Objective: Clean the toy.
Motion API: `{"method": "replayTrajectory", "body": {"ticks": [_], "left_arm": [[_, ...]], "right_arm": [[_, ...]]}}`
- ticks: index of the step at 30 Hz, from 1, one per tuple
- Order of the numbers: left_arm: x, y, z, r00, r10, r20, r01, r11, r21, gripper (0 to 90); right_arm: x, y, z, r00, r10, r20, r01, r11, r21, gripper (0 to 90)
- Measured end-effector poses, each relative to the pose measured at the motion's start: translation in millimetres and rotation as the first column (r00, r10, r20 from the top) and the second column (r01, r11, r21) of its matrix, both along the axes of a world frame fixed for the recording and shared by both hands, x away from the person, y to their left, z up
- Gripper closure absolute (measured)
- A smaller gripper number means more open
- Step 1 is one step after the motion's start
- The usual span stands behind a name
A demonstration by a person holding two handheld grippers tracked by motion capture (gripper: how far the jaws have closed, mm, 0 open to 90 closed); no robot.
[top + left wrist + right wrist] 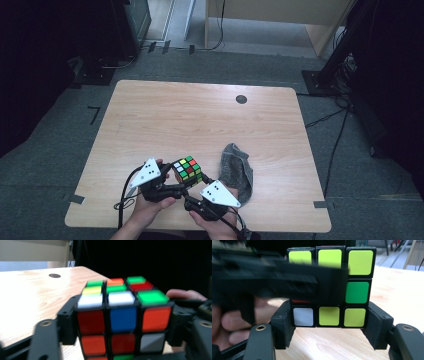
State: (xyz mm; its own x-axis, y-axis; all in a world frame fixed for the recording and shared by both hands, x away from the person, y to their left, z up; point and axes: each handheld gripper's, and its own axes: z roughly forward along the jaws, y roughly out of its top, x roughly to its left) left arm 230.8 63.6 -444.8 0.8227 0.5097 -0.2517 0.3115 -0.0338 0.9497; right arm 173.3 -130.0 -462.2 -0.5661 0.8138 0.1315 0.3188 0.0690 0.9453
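So the Rubik's cube [187, 169] sits near the front edge of the wooden table [200, 115], held just above it between both tools. The left gripper [122, 325] has its jaws clamped on the cube's sides, pads against the red and orange column faces. The right gripper [329, 322] grips the bottom layer, pads flush on both sides. A crumpled grey sock [236, 172] lies just right of the cube. There's a dark round hole [241, 99] at the far side.
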Motion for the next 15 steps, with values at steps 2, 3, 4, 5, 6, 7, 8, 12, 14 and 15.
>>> {"method": "replayTrajectory", "body": {"ticks": [2,3,4,5,6,7,8,12,14,15], "left_arm": [[2.3,6.2,3.8,0.9998,0.010,0.017,-0.010,0.9999,-0.010,23.7],[4.2,10.7,5.4,0.9996,0.014,0.027,-0.014,0.9998,-0.011,23.1],[6.9,16.4,6.3,0.9993,0.020,0.031,-0.020,0.9998,-0.009,22.2],[8.7,19.6,6.0,0.9994,0.022,0.028,-0.022,0.9997,-0.010,21.5],[11.5,23.9,4.3,0.9992,0.027,0.028,-0.027,0.9996,-0.005,21.0],[13.5,26.2,2.2,0.9990,0.027,0.035,-0.027,0.9996,0.012,20.6],[14.6,27.3,0.4,0.9989,0.023,0.040,-0.024,0.9992,0.031,20.6],[14.2,25.1,-5.3,0.9957,-0.009,0.092,-0.001,0.9942,0.107,20.5],[11.9,20.7,-7.8,0.9910,-0.026,0.131,0.005,0.9872,0.159,20.4],[10.5,18.0,-9.5,0.9883,-0.034,0.149,0.005,0.9822,0.188,20.5]], "right_arm": [[2.0,-1.7,-2.5,0.9996,0.002,-0.026,-0.003,1.000,-0.011,34.3],[3.4,-3.0,-3.4,0.9992,0.005,-0.039,-0.005,1.000,-0.010,34.3],[5.5,-5.5,-4.0,0.9984,0.008,-0.057,-0.009,1.000,-0.010,34.3],[9.2,-9.4,-4.3,0.9968,0.015,-0.078,-0.016,1.000,-0.013,34.3],[11.7,-11.9,-4.1,0.9956,0.021,-0.091,-0.023,1.000,-0.014,34.4],[15.7,-16.5,-3.2,0.9926,0.028,-0.118,-0.030,0.999,-0.018,34.3],[19.3,-20.7,-2.7,0.9902,0.034,-0.136,-0.036,0.999,-0.015,34.3],[30.2,-36.4,1.4,0.9817,0.031,-0.188,-0.039,0.998,-0.039,34.2],[33.3,-45.1,4.4,0.9778,0.031,-0.207,-0.037,0.999,-0.026,34.3],[34.2,-48.3,6.1,0.9773,0.032,-0.209,-0.039,0.999,-0.027,34.2]]}}
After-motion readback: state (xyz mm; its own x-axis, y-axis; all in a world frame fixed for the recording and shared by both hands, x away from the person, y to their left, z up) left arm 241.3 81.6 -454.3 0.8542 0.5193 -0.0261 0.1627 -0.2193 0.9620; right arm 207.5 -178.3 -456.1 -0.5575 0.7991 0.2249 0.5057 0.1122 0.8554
